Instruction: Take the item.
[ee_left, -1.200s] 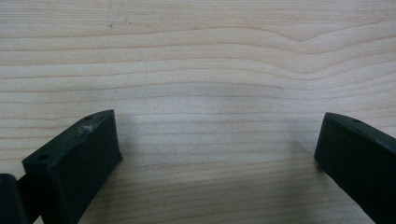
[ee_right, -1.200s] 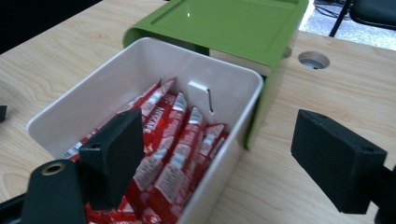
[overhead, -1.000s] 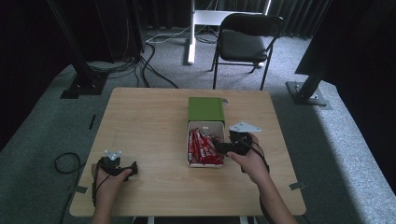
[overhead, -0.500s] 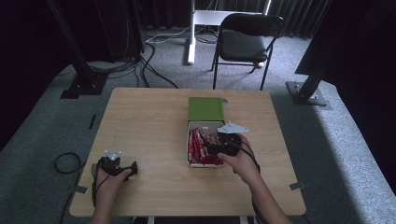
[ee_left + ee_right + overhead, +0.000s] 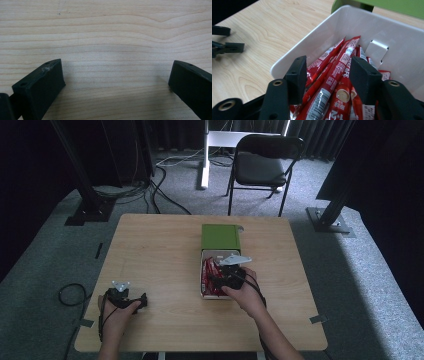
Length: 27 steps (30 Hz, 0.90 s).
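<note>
A white box (image 5: pixel 202 270) of red coffee stick packets (image 5: pixel 210 277) stands right of the table's middle, its green lid (image 5: pixel 220 237) lying just behind it. My right gripper (image 5: pixel 214 282) dips into the box. In the right gripper view its jaws (image 5: pixel 328 67) straddle several red sticks (image 5: pixel 342 70) below the box wall (image 5: pixel 294 57). The jaws have just been closing, half apart, and the pads do not visibly press the sticks. My left gripper (image 5: pixel 142 301) rests near the front left of the table, open over bare wood (image 5: pixel 117 75).
The wooden table (image 5: pixel 160 255) has bare room to the left and front of the box. A black folding chair (image 5: pixel 262 167) stands behind the table. Cables (image 5: pixel 75 295) and stand bases (image 5: pixel 87 212) lie on the grey floor.
My right gripper has moved left from the box's right edge into the box, down onto the red sticks. The left hand has kept still.
</note>
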Tool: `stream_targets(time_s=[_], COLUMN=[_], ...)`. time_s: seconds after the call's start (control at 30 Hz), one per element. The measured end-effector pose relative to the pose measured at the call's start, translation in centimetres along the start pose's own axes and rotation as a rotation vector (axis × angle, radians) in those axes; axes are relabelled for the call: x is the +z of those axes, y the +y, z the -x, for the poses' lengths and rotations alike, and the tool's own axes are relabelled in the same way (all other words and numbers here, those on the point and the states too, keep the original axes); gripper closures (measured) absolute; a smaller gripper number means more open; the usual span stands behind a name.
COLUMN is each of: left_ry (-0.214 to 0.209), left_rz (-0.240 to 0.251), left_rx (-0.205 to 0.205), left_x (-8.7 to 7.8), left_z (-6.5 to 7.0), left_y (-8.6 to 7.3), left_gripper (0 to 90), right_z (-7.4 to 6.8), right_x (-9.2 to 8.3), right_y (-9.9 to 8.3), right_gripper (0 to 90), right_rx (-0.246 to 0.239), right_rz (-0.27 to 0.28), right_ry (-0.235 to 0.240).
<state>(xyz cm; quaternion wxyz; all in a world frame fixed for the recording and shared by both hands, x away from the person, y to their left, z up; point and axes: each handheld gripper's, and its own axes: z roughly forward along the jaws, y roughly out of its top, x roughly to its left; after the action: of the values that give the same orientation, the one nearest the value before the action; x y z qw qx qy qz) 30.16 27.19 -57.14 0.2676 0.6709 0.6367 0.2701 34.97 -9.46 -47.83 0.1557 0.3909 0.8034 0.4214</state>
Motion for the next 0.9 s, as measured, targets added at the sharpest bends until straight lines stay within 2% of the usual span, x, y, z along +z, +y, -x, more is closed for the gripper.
stream_targets(time_s=[0.17,0.43,0.67,0.73,0.83,0.87,0.9], left_ry=[0.0,0.0,0.0,0.0,0.0,0.0,0.0], left_rz=[0.0,0.0,-0.001,0.0,-0.001,-0.001,-0.001], left_rx=[0.0,-0.001,0.001,-0.001,0.001,0.001,0.0], left_x=[0.0,0.0,0.0,0.0,0.0,0.0,0.0], left_z=[0.0,0.0,0.0,0.0,0.0,0.0,0.0], left_y=[0.0,0.0,0.0,0.0,0.0,0.0,0.0], left_gripper=[0.8,0.8,0.8,0.8,0.8,0.7,0.8], right_z=[-0.2,-0.2,-0.4,-0.5,-0.4,-0.3,-0.3], right_x=[0.9,2.1,2.5,2.5,2.3,2.3,2.3], right_y=[-0.3,-1.0,-1.0,-1.1,-1.1,-1.0,-1.1], right_gripper=[54.1,56.3,57.6,62.7,73.9,76.0,77.2], right_rx=[0.017,0.022,-0.007,-0.013,0.015,0.002,0.004], right_rz=[-0.015,-0.044,-0.05,-0.051,-0.043,-0.048,-0.047], right_ry=[-0.036,-0.074,-0.095,-0.107,-0.12,-0.136,-0.132])
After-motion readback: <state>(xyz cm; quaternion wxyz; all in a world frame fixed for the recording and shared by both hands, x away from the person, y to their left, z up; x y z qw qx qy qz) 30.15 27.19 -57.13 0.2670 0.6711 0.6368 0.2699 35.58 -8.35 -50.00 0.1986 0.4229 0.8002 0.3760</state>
